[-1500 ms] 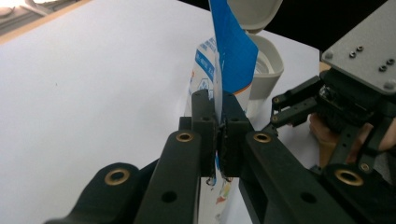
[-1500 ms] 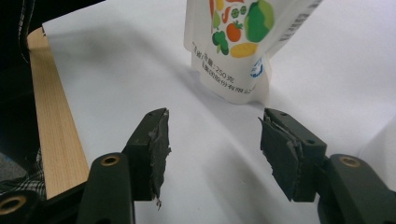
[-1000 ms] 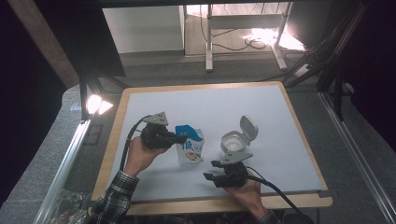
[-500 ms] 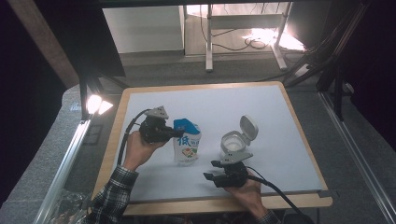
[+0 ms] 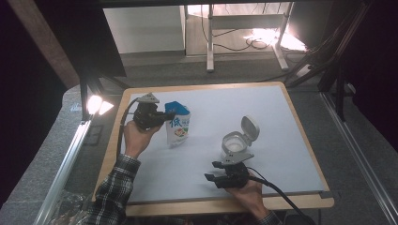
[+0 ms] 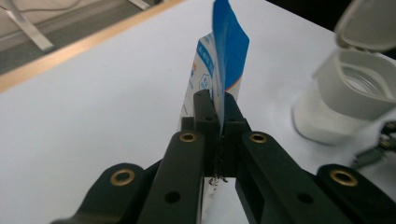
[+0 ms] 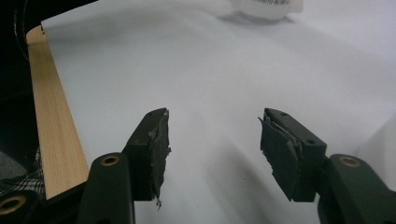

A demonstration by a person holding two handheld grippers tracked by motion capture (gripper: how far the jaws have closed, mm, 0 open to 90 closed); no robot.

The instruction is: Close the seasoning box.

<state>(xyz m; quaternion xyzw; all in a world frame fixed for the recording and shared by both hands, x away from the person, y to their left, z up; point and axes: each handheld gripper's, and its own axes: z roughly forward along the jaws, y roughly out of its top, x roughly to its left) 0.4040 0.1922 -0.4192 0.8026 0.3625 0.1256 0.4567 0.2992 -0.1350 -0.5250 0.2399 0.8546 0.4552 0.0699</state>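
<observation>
while l gripper (image 5: 170,116) pinches pouch (image 5: 178,129), open jar (image 5: 237,140) nearby

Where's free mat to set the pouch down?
Bare: far strip behind the pouch and white container, plus the right side to the table edge. Tight: between pouch and container, and in front by the right tool.

The pouch (image 6: 224,56) looks like glossy blue-and-white plastic film. Beside it, the flip-lid container (image 6: 350,93) is smooth, matt white plastic. Under the pouch, a matt white sheet (image 5: 281,122) covers the wooden table (image 5: 225,206).
</observation>
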